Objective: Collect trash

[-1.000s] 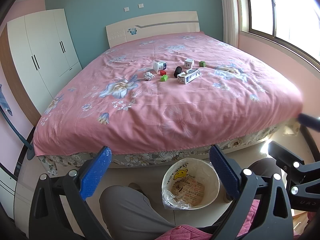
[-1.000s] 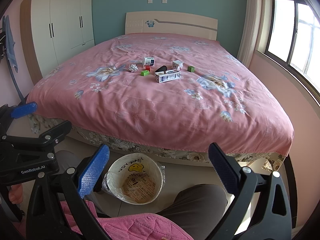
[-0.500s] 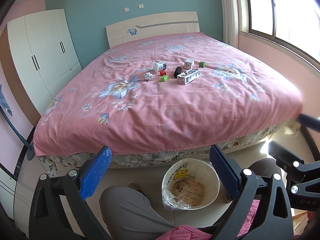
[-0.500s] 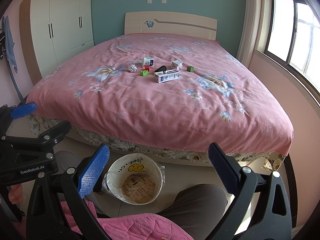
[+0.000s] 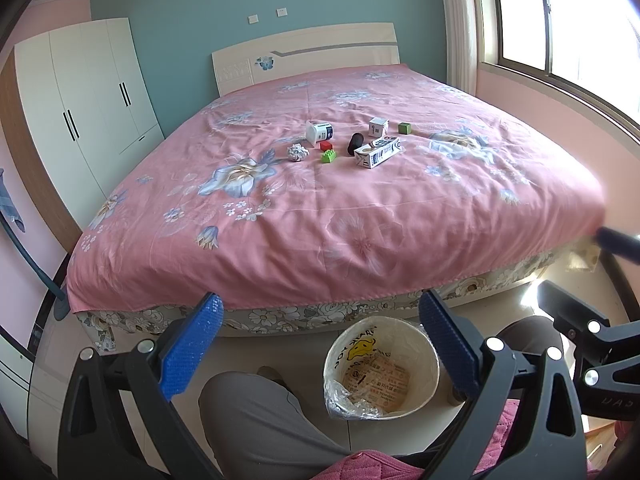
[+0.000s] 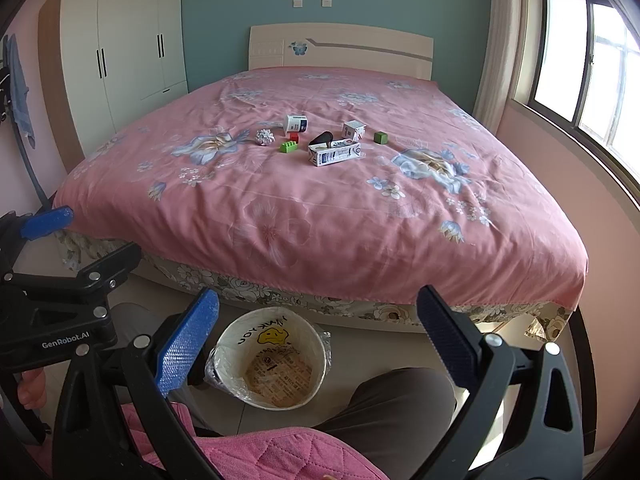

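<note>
- The left hand-held gripper (image 5: 318, 334) and the right hand-held gripper (image 6: 318, 330) both gaped wide, holding nothing, low in frame above the bin (image 5: 382, 364).
- The trash sat clustered mid-bed (image 6: 400, 232), upper centre of both views, well apart from either gripper.
- The long carton (image 6: 334, 153) lay crosswise, and neither gripper looked clearly nearer.

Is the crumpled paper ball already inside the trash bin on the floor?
No, the crumpled paper ball lies on the pink bedspread, far from the trash bin on the floor.
</note>
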`<state>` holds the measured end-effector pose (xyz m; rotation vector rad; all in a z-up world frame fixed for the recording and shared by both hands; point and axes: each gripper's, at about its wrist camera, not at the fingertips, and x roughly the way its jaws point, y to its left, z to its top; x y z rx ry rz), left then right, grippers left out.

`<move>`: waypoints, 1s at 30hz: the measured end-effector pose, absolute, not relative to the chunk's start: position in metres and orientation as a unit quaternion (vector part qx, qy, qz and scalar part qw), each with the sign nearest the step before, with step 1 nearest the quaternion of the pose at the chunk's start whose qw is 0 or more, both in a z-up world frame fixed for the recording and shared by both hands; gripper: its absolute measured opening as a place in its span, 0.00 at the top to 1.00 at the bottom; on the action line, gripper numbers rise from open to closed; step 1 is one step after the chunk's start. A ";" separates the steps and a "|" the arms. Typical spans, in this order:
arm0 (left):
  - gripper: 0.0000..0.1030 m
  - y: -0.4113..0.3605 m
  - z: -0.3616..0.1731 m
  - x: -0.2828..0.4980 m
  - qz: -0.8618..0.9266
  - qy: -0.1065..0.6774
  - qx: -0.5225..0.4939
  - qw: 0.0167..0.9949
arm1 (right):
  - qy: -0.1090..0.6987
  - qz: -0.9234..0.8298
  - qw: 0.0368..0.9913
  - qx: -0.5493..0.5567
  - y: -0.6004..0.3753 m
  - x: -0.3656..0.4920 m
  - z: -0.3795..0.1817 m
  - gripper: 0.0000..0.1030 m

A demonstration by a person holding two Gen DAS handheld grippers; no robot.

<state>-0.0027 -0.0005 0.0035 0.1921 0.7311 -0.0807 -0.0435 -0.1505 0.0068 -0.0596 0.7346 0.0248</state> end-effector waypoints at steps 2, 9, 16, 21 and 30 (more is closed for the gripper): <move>0.03 0.000 0.003 -0.003 -0.039 0.357 0.094 0.929 | 0.359 0.012 0.933 -0.029 -0.151 -0.044 0.007 0.06; 0.03 0.000 0.003 -0.003 -0.039 0.356 0.094 0.929 | 0.359 0.012 0.933 -0.028 -0.151 -0.043 0.007 0.06; 0.03 0.000 0.003 -0.003 -0.039 0.357 0.094 0.929 | 0.358 0.012 0.933 -0.029 -0.152 -0.043 0.007 0.06; 0.03 0.000 0.003 -0.003 -0.039 0.356 0.094 0.929 | 0.358 0.012 0.933 -0.028 -0.151 -0.043 0.008 0.06; 0.03 0.000 0.003 -0.003 -0.040 0.356 0.094 0.929 | 0.358 0.013 0.933 -0.028 -0.149 -0.044 0.008 0.06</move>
